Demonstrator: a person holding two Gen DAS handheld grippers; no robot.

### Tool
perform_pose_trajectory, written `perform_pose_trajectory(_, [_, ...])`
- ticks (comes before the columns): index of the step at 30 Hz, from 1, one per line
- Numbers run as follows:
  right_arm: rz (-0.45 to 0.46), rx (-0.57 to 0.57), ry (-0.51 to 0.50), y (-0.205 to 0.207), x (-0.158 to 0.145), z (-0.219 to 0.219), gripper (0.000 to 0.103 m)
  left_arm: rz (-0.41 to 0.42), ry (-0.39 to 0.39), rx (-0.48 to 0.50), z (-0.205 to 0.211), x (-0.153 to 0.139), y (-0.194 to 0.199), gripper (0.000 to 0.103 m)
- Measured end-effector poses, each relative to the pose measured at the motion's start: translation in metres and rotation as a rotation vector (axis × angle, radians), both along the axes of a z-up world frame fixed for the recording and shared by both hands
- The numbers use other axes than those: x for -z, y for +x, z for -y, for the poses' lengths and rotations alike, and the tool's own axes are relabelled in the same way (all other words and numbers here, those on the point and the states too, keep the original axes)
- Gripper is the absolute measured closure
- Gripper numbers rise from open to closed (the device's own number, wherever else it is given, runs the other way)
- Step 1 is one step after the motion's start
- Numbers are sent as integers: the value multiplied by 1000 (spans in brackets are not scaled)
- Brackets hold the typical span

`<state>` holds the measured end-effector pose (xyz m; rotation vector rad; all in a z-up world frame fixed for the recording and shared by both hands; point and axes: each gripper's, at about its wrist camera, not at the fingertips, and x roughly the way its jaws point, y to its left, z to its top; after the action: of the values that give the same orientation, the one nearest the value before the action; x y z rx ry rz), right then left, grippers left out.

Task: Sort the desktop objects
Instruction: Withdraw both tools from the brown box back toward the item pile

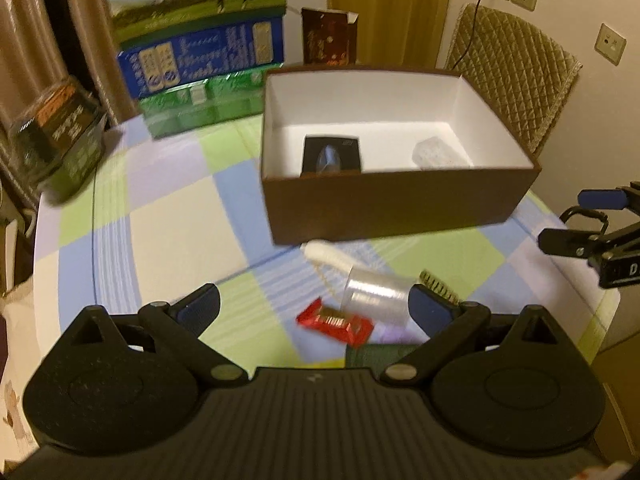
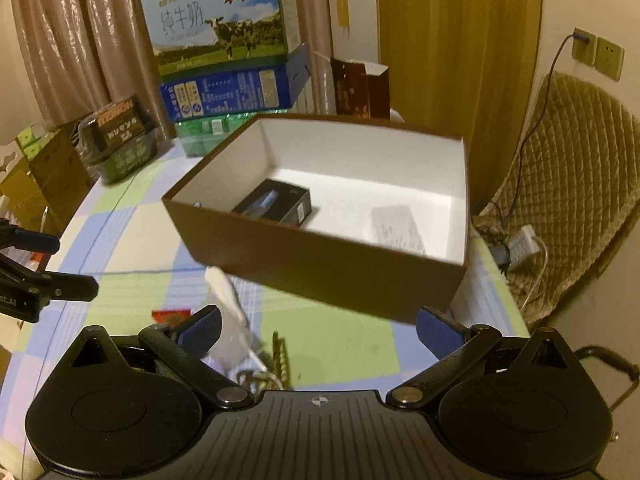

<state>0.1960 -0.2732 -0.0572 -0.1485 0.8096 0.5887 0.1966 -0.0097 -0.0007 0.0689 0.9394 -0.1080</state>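
A brown open box with a white inside stands on the checked tablecloth. In it lie a small black box and a pale wrapped packet. In front of it lie a red wrapper, a clear roll of tape, a white tube and a small brass brush. My left gripper is open above the wrapper and tape. My right gripper is open and empty near the box's front.
Stacked milk cartons and a dark packet stand at the back left. A brown carton stands behind the box. A quilted chair is at the right.
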Motion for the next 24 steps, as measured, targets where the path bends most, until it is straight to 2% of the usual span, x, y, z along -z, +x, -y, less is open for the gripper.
perform_pose_trajectory(11, [-65, -13, -22, -22, 24, 2, 2, -62, -26, -35, -27, 24, -43, 4])
perform_pose_trajectory(24, [-139, -74, -60, -36, 52, -7, 2, -136, -37, -81, -44, 47, -65, 4])
